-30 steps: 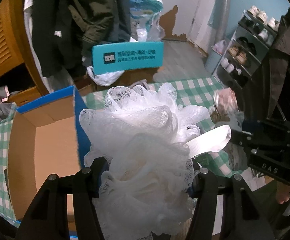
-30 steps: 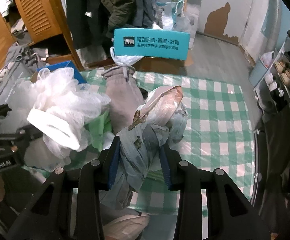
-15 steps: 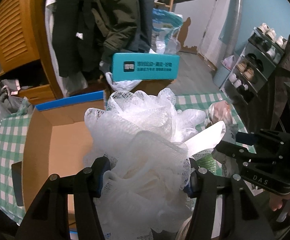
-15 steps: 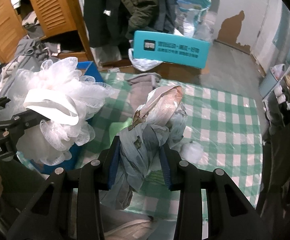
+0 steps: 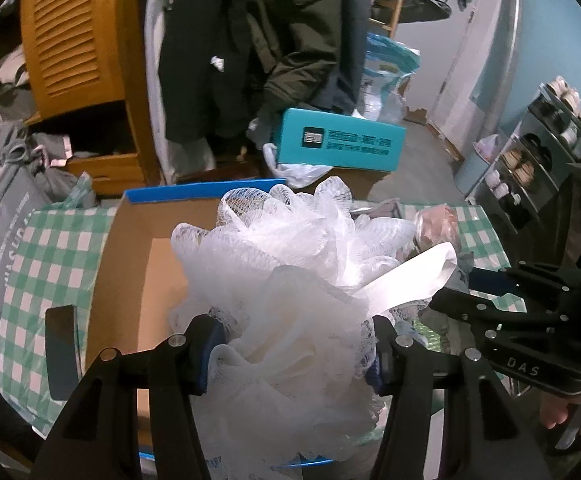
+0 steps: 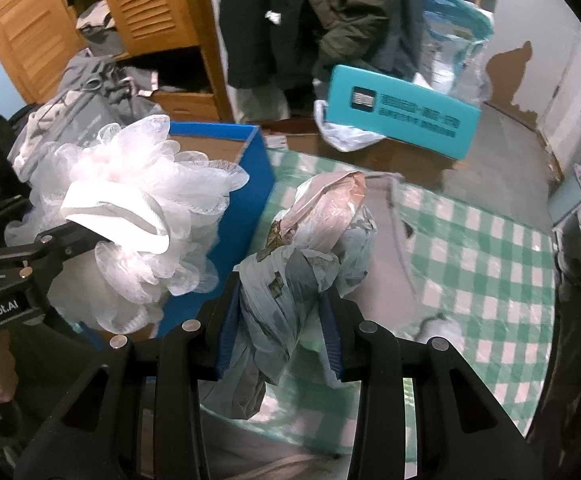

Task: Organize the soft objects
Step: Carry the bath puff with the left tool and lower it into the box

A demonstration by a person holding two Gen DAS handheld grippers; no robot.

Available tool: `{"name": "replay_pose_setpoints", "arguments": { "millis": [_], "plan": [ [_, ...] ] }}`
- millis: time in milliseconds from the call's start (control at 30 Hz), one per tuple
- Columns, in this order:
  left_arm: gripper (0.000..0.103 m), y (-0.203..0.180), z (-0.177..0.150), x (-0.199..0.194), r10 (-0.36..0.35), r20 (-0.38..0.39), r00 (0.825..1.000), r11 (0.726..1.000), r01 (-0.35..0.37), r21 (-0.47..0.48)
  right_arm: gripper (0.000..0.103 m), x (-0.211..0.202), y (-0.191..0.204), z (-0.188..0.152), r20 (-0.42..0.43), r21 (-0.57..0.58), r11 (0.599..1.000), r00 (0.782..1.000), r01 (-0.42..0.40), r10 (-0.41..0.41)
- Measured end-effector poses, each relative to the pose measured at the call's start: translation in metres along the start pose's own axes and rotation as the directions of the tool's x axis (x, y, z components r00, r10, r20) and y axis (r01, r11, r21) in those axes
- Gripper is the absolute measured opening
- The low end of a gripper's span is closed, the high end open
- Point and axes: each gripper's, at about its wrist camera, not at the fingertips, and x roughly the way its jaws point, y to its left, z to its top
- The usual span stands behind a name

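White mesh fills the centre of my left wrist view: the bath pouf (image 5: 290,292) sits bunched between the two pads of the left gripper (image 5: 292,354), its bulk spilling above and below them, a flat white ribbon loop sticking out toward the right of the frame. Jaws at a middling width, pressed into the mesh on both sides; holding. Behind the pouf, left of centre, the open cardboard box (image 5: 138,276) with its blue rim stands on the green-and-white checked cloth (image 5: 50,264).

Right wrist view: the right gripper (image 6: 278,332) is clamped, fairly narrow, on a knotted bundle of plastic bags (image 6: 310,248), grey-blue low down, pinkish at the top. The bundle rises up past the blue pads toward frame centre and hangs down below them. The pouf shows again at left of this frame, in front of the box's blue wall.

Writing: the right gripper's body, at lower right of the left view, reads "DAS". The left gripper's body, at lower left of the right view, reads "enRobot.AI", start cut off. The teal carton (image 6: 402,114) in the upper middle carries a dark logo square and printed characters I cannot read.
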Motion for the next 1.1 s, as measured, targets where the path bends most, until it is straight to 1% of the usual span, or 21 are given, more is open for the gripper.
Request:
{"name": "replay_pose_setpoints", "arguments": {
  "millis": [233,367,533,633,700,800,900,967,1000,1033,1067,1100],
  "plan": [
    [0.055,0.023,-0.001,-0.002,-0.017,0.000,1.000,0.999,0.017,-0.040,0.036,0.019,0.030,0.016,-0.020,-0.043,0.998,0.999,-0.036,0.035],
    [0.054,0.032,0.000,-0.004,-0.015,0.006,1.000,0.998,0.015,-0.056,0.036,0.026,0.047,0.025,-0.030,-0.070,0.996,0.998,-0.054,0.052],
    [0.053,0.049,-0.001,-0.003,0.002,0.006,1.000,0.996,-0.001,-0.088,0.036,0.036,0.064,0.033,-0.042,-0.098,0.993,0.997,-0.065,0.061],
    [0.052,0.061,-0.001,-0.004,0.033,0.011,0.999,0.995,-0.032,-0.099,0.036,0.042,0.074,0.037,-0.055,-0.112,0.991,0.996,-0.077,0.071],
    [0.052,0.069,-0.002,-0.001,0.036,0.002,0.999,0.993,-0.036,-0.111,0.036,0.049,0.081,0.038,-0.068,-0.127,0.988,0.995,-0.083,0.075],
    [0.052,0.083,-0.007,0.012,0.020,-0.039,0.999,0.990,-0.026,-0.141,0.036,0.060,0.091,0.039,-0.095,-0.146,0.985,0.993,-0.089,0.075],
    [0.052,0.091,-0.012,0.020,0.024,-0.071,0.997,0.986,-0.035,-0.165,0.038,0.073,0.097,0.038,-0.135,-0.162,0.983,0.989,-0.085,0.063],
    [0.059,0.096,-0.015,0.023,0.044,-0.084,0.995,0.984,-0.058,-0.169,0.042,0.078,0.098,0.037,-0.152,-0.155,0.984,0.986,-0.090,0.066],
    [0.063,0.097,-0.016,0.023,0.056,-0.087,0.995,0.983,-0.070,-0.168,0.047,0.079,0.098,0.038,-0.156,-0.151,0.984,0.985,-0.094,0.071],
    [0.069,0.098,-0.017,0.022,0.073,-0.090,0.993,0.982,-0.087,-0.166,0.049,0.079,0.098,0.038,-0.157,-0.146,0.984,0.985,-0.098,0.075],
    [0.071,0.099,-0.017,0.021,0.080,-0.088,0.993,0.982,-0.093,-0.164,0.054,0.077,0.096,0.039,-0.150,-0.139,0.986,0.986,-0.098,0.076],
    [0.072,0.099,-0.017,0.020,0.088,-0.085,0.992,0.982,-0.101,-0.159,0.056,0.076,0.095,0.039,-0.144,-0.135,0.986,0.987,-0.095,0.075]
  ]
}}
